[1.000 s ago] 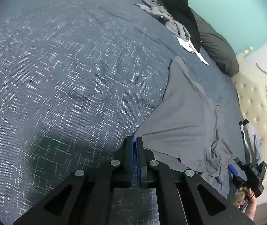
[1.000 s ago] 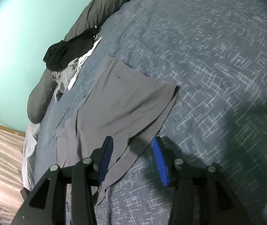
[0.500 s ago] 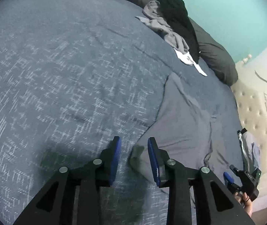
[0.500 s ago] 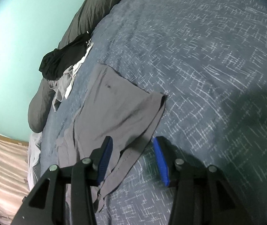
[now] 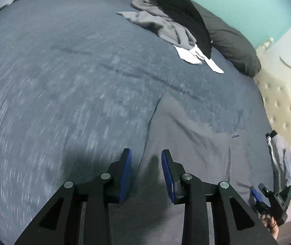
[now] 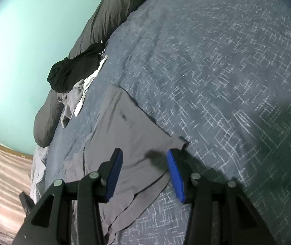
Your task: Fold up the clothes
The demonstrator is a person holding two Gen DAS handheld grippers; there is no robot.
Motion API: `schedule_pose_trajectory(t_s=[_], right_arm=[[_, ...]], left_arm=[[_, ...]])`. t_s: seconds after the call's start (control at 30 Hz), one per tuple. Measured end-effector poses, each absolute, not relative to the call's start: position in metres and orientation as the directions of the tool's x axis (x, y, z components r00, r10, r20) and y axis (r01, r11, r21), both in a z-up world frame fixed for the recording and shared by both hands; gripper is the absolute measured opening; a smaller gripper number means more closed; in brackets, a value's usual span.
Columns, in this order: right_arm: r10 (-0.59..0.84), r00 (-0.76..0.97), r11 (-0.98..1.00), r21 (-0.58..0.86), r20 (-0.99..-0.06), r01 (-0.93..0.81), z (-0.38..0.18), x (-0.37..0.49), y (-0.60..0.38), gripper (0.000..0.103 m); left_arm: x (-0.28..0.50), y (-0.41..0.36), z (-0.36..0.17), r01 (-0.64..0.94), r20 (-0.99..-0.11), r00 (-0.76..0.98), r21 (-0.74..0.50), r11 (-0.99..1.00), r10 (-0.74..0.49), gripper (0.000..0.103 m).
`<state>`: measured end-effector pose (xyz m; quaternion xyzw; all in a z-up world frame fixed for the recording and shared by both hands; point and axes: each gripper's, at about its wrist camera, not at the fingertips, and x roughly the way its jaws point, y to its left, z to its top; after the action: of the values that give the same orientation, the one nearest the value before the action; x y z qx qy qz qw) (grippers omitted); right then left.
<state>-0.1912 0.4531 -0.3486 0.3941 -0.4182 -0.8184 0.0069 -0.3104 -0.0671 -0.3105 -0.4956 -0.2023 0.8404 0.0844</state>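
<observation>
Mid-fold: a grey garment point(image 5: 196, 143) lies spread on the bed point(image 5: 63, 81) beneath the left gripper point(image 5: 146, 171) and right gripper point(image 6: 144, 171), both wide and empty (the next move likely calls for pinching an edge).

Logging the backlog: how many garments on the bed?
About 4: gray shirt flat under both open claws; black, gray and white pieces piled by the pillow. The pile may hide more.
</observation>
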Motion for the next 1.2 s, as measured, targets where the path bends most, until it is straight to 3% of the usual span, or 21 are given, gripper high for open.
schedule_pose_trajectory(t_s=[0.37, 1.03, 1.2], right_arm=[[-0.341, -0.687, -0.688, 0.668, -0.642, -0.283, -0.348, -0.198, 0.461, 0.046], [-0.34, -0.687, -0.687, 0.669, -0.642, -0.285, -0.352, -0.201, 0.466, 0.046], [-0.342, -0.687, -0.685, 0.67, -0.642, -0.285, -0.353, -0.202, 0.466, 0.046]], left_arm=[[-0.368, -0.053, -0.314, 0.078, -0.832, -0.463, -0.381, -0.921, 0.305, 0.033], [-0.395, -0.04, -0.322, 0.067, -0.821, -0.449, -0.424, -0.903, 0.352, 0.032], [-0.397, -0.035, -0.319, 0.043, -0.825, -0.453, -0.399, -0.916, 0.338, 0.013]])
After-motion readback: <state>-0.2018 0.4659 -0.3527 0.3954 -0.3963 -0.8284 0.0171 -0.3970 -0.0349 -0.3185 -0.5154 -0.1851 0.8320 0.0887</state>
